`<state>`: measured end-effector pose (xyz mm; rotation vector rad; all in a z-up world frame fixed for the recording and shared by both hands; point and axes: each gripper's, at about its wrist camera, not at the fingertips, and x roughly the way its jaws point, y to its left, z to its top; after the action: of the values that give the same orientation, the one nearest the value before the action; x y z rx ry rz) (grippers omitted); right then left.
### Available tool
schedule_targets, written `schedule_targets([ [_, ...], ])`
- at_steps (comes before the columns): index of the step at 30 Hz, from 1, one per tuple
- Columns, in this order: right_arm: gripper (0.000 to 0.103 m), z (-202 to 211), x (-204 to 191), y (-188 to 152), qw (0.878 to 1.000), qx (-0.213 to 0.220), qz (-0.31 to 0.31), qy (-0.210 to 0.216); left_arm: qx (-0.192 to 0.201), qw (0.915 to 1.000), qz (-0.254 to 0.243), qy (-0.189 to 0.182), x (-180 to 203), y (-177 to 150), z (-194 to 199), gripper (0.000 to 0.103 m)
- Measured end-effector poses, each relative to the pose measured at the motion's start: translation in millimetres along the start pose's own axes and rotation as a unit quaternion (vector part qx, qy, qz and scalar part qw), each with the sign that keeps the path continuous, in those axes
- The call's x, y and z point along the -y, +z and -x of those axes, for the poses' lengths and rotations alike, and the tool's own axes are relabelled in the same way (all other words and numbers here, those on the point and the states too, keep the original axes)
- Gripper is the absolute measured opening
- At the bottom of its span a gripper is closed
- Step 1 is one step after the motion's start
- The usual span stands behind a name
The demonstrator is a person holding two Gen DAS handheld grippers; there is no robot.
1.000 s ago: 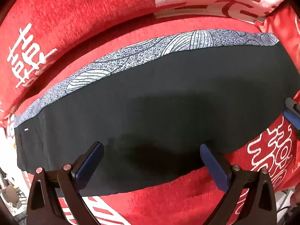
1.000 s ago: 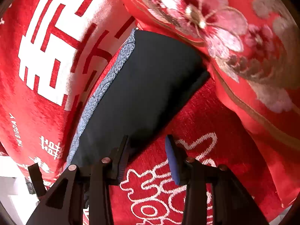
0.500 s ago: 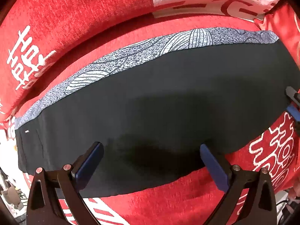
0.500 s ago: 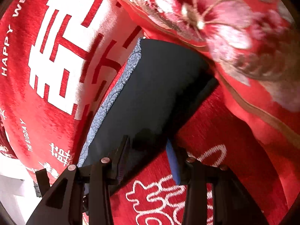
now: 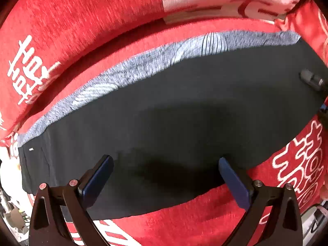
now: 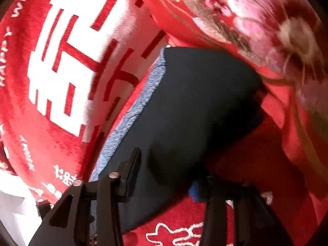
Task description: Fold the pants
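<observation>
- Left wrist view: my left gripper (image 5: 165,181) hangs over the near edge of the pants (image 5: 174,119), fingers (image 5: 98,179) spread wide with nothing between them. The pants lie flat and folded lengthwise on the red cover (image 5: 184,225), dark cloth on top, a grey-blue patterned strip (image 5: 143,61) showing along the far side. The right gripper's tip (image 5: 311,80) pokes in at the right edge, over the pants' end.
- Right wrist view: my right gripper (image 6: 164,176) is partly open, straddling the pants (image 6: 194,106) near their corner; I cannot tell whether the fingers (image 6: 131,174) touch the cloth. A floral pillow (image 6: 256,30) lies just beyond the pants' end.
</observation>
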<state>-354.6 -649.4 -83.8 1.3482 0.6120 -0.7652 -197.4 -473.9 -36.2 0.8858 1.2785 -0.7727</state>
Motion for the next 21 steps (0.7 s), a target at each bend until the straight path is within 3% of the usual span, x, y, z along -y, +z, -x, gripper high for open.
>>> schedule_targets([
  [1,0.019,1.8,-1.5,0.5,1.0,-0.001,-0.001,-0.001,0.013,0.9998,0.007,-0.011,-2.3,2.0,7.6,0.091],
  [6,0.016,22.7,-23.5,-1.6,0.999,0.013,0.044,0.008,0.088,0.9932,0.035,-0.067,0.0,22.3,33.2,0.091],
  [9,0.015,31.2,-35.0,-2.9,0.998,0.017,0.063,0.014,0.097,0.9892,0.041,-0.102,13.7,29.3,17.7,0.091],
  [12,0.014,34.3,-48.0,-5.0,0.996,0.019,0.088,0.01,0.064,0.9871,0.053,-0.137,29.4,21.9,-18.9,0.091],
  [14,0.014,34.0,-56.3,-8.0,0.994,0.017,0.104,0.008,0.103,0.9878,0.028,-0.113,38.3,12.8,-18.2,0.091],
  [21,0.014,44.9,-104.3,-26.3,0.982,0.029,0.187,-0.014,0.084,0.9833,0.023,-0.16,21.6,16.5,-16.1,0.092],
])
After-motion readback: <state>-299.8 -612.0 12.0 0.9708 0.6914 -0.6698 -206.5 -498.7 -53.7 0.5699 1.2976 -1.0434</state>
